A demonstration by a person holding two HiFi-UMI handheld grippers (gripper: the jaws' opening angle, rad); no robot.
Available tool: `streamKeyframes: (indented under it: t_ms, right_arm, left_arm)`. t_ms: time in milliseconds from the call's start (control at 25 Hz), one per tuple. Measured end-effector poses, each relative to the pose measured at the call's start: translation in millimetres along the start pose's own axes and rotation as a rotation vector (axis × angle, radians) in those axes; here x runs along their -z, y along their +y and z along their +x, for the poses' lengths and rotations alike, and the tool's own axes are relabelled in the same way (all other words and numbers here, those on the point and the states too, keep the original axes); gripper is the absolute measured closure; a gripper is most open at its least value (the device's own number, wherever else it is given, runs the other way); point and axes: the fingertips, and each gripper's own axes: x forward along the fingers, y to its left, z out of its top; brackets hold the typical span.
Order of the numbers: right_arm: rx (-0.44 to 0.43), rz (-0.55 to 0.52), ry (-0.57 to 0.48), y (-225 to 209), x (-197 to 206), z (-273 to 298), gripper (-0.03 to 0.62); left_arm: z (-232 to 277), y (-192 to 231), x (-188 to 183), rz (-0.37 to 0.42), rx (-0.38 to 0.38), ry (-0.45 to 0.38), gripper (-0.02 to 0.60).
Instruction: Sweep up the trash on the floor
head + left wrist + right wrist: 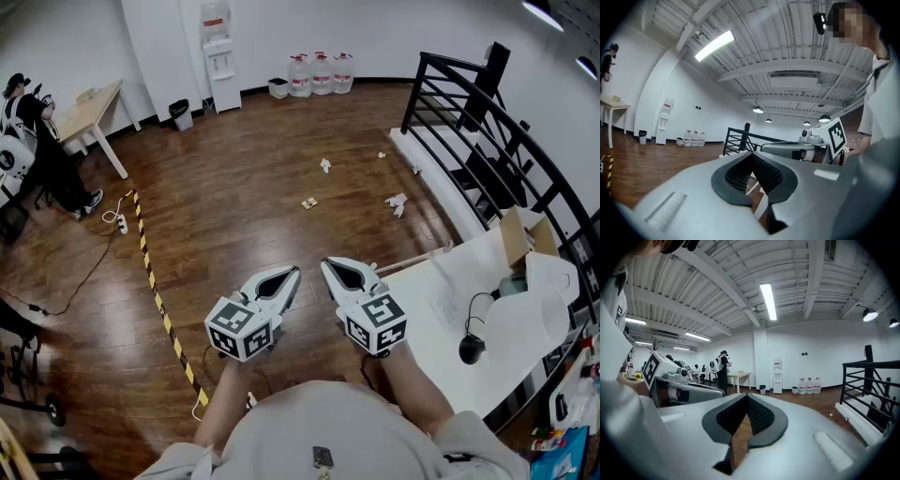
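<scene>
Scraps of trash lie on the dark wood floor ahead: a white crumpled paper (325, 165), a small yellowish scrap (308, 202), a white wad (397, 202) near the raised platform, and a tiny bit (382, 155). My left gripper (292, 272) and right gripper (326, 264) are held side by side at waist height, both shut with nothing between the jaws. In the left gripper view the left gripper (752, 154) has its tips together; in the right gripper view the right gripper (746, 396) is shut too. No broom or dustpan is in view.
A white table (469, 309) with a cardboard box (517, 234), papers and a black mouse (471, 349) stands at right. A black railing (487, 122) guards a stairwell. Yellow-black tape (155, 291) crosses the floor. A water dispenser (219, 61), jugs (319, 73), bin (181, 113), desk (89, 112) and a person (37, 141) are far off.
</scene>
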Motion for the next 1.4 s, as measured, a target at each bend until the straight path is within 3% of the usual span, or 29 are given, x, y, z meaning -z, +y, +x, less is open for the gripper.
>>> streamKeyframes:
  t_ms: [360, 600, 840, 1120, 1400]
  right_arm:
    - [0.045, -0.028, 0.005, 23.1, -2.1, 26.0, 0.594]
    - [0.082, -0.024, 0.032, 8.0, 3.4, 38.0, 0.594]
    - [0.098, -0.009, 0.064, -35.5, 16.7, 65.4, 0.594]
    - [0.125, 0.008, 0.029, -122.9, 0.9, 95.3, 0.594]
    - [0.172, 0.049, -0.007, -198.1, -12.5, 111.6, 0.594]
  left_arm:
    - [-26.1, 29.6, 5.6, 0.012, 0.037, 0.02, 0.577]
    - [-11.5, 45.6, 13.9, -0.004, 0.07, 0.041, 0.577]
    - [35.8, 71.6, 21.2, -0.01, 0.1, 0.077, 0.577]
    - [120.5, 101.4, 1.5, 0.006, 0.11, 0.083, 0.577]
    - [205.2, 107.6, -17.4, 0.05, 0.197, 0.113, 0.577]
